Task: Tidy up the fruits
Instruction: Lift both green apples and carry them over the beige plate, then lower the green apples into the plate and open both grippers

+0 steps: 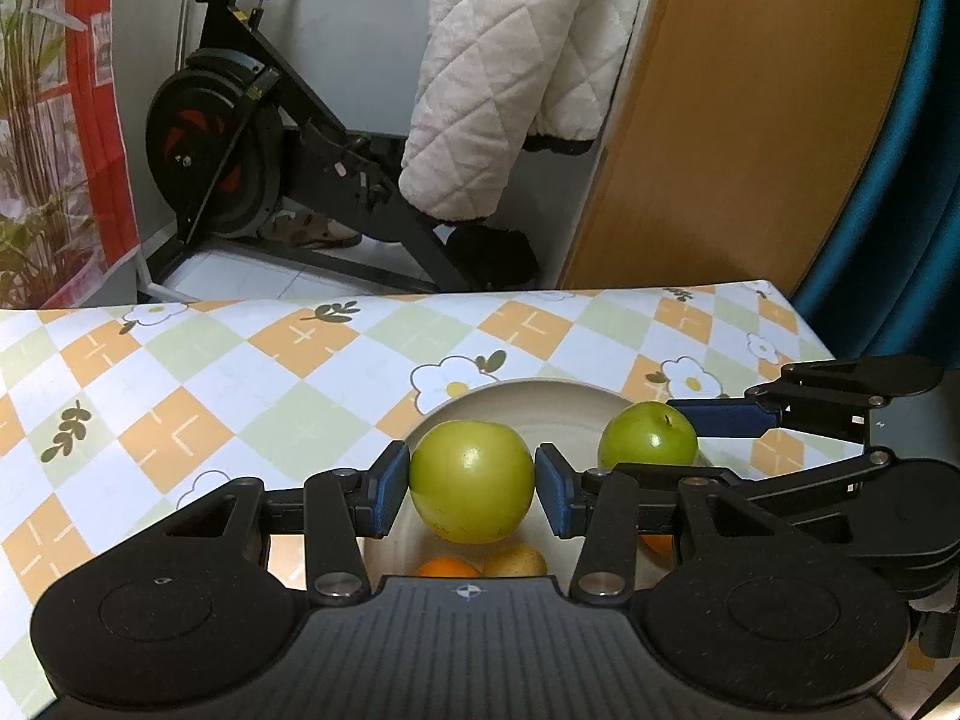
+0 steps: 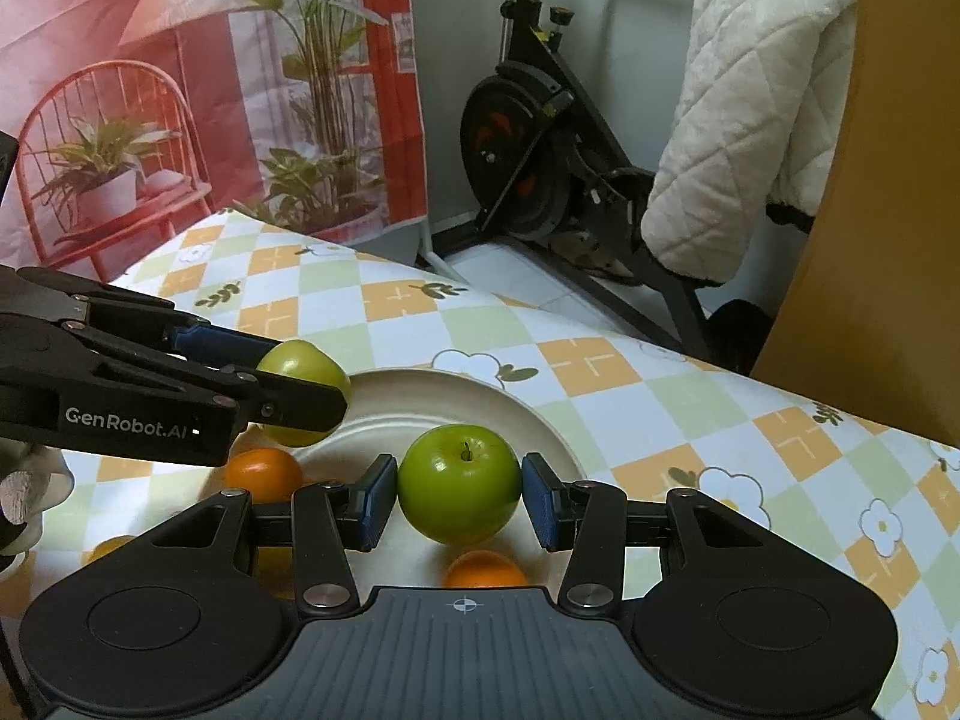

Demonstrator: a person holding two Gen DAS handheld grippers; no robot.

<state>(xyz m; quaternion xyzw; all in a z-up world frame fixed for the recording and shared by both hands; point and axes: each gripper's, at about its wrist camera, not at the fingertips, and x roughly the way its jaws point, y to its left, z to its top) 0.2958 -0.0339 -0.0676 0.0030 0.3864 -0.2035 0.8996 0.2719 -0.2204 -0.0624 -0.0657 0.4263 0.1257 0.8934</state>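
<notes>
My left gripper (image 1: 473, 489) is shut on a yellow-green apple (image 1: 472, 468), held over the near left part of a cream plate (image 1: 540, 399). My right gripper (image 2: 460, 495) is shut on a darker green apple (image 2: 460, 474), stem up, above the same plate (image 2: 480, 396). In each view the other gripper also shows: the right gripper (image 1: 660, 444) with its green apple (image 1: 649, 435), and the left gripper (image 2: 288, 378) with its yellow-green apple (image 2: 300, 363). Oranges (image 2: 264, 474) (image 2: 485, 570) lie on the plate under the grippers. A yellowish fruit (image 1: 516, 561) lies beside an orange (image 1: 447, 567).
The plate sits on a table with a checked flower cloth (image 1: 240, 396); its far edge runs close behind the plate. Beyond stand an exercise bike (image 1: 240, 150), a white quilted coat (image 1: 498, 72), a wooden panel (image 1: 750, 120) and a blue curtain (image 1: 900, 210). A small orange fruit (image 2: 114, 546) lies left of the plate.
</notes>
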